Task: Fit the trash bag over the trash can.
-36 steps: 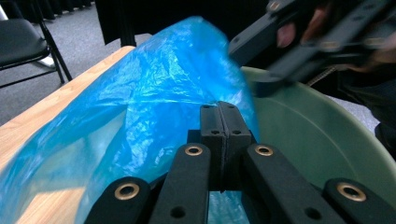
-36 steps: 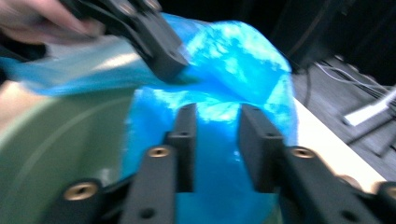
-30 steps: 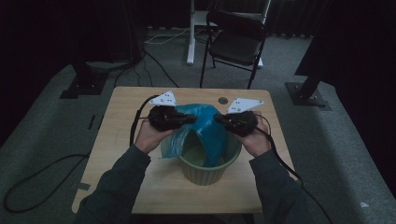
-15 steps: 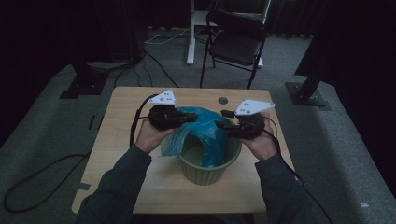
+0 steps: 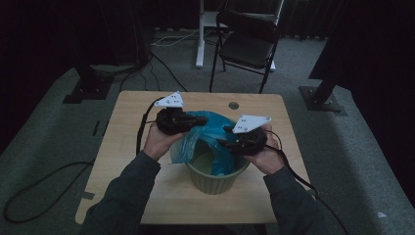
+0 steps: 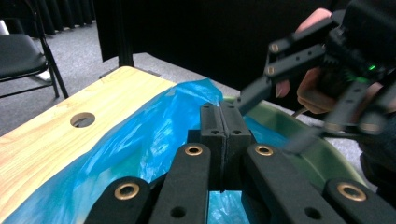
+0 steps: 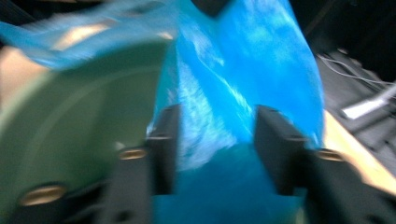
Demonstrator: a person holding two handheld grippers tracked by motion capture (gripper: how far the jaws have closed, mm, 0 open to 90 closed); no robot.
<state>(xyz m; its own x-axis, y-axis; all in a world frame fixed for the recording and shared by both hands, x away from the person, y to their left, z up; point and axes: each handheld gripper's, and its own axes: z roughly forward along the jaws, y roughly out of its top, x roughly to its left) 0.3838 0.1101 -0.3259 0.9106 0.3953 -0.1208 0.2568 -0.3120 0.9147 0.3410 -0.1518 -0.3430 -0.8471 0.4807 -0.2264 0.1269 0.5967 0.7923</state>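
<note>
While your one green bin (image 5: 215, 174) sits nearest on the table (image 5: 132, 132), your right gripper (image 5: 229, 142) has been closing, jaws apart around its one blue bag (image 5: 215, 134); your left gripper (image 5: 198, 121) pinches that bag; beyond stands one chair (image 5: 247, 44).

Dim room, grey carpet floor (image 5: 58, 147), black folding chair (image 5: 247, 46), dark curtains (image 5: 73, 29), floor cables (image 5: 166, 39).
</note>
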